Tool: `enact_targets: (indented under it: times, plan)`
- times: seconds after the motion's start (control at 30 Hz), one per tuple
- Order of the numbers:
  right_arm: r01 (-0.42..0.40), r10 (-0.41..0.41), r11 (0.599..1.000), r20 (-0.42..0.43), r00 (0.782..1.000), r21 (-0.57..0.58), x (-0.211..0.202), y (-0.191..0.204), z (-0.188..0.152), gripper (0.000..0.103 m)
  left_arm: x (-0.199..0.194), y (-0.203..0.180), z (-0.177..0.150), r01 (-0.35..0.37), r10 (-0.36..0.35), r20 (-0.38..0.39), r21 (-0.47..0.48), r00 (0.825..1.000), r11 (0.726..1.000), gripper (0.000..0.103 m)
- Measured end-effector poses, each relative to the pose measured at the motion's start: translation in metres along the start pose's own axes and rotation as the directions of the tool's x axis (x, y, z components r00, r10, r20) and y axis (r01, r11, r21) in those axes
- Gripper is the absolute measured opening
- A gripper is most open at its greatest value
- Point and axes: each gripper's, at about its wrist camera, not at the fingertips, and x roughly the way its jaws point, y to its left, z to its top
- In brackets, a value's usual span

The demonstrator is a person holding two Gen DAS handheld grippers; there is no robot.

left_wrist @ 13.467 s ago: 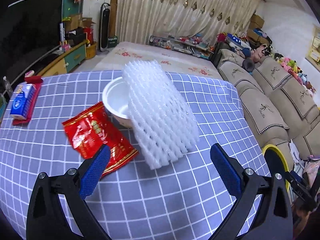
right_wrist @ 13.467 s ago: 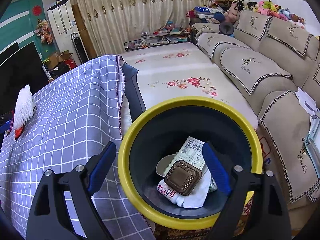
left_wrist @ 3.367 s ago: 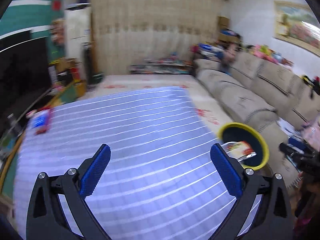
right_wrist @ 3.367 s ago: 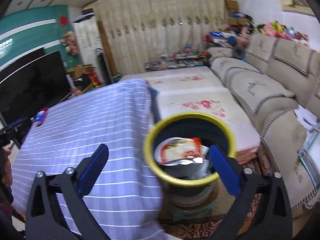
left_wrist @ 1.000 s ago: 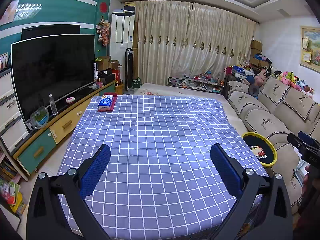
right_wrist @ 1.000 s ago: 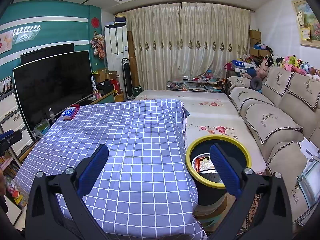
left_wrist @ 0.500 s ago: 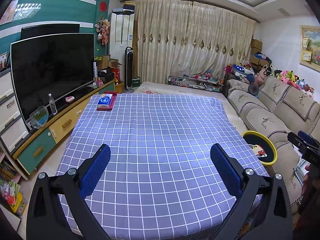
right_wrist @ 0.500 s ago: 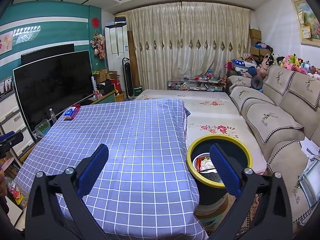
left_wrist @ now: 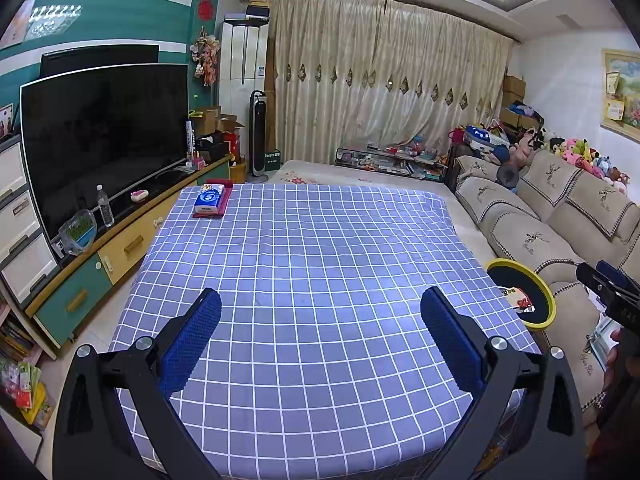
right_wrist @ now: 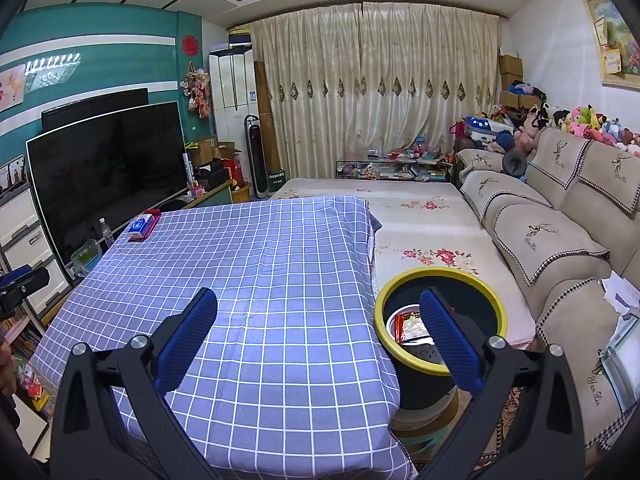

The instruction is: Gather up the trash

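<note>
The checked tablecloth [left_wrist: 320, 264] covers the whole table and carries only a blue tissue pack [left_wrist: 209, 200] on its red tray at the far left corner, its long axis running away from the cameras. Just off the table's right edge stands the yellow-rimmed trash bin [right_wrist: 496, 300], upright with its mouth facing up, a red snack wrapper [right_wrist: 404, 326] lying flat inside. The left gripper [left_wrist: 320, 336] and right gripper [right_wrist: 318, 334] both hang spread wide and empty. Collection looks finished; at most a last scan for stray litter remains.
</note>
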Motion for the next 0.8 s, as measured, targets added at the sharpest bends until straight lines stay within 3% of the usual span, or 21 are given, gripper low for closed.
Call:
enact_targets:
  times: [0.8]
  plan:
    - [-0.001,0.001,1.000,-0.002,1.000,0.004,0.0016,-0.0006,-0.0007,0.096,0.0048,-0.0011,0.0020,0.015,-0.015,-0.012,0.005,1.000,1.000,0.098]
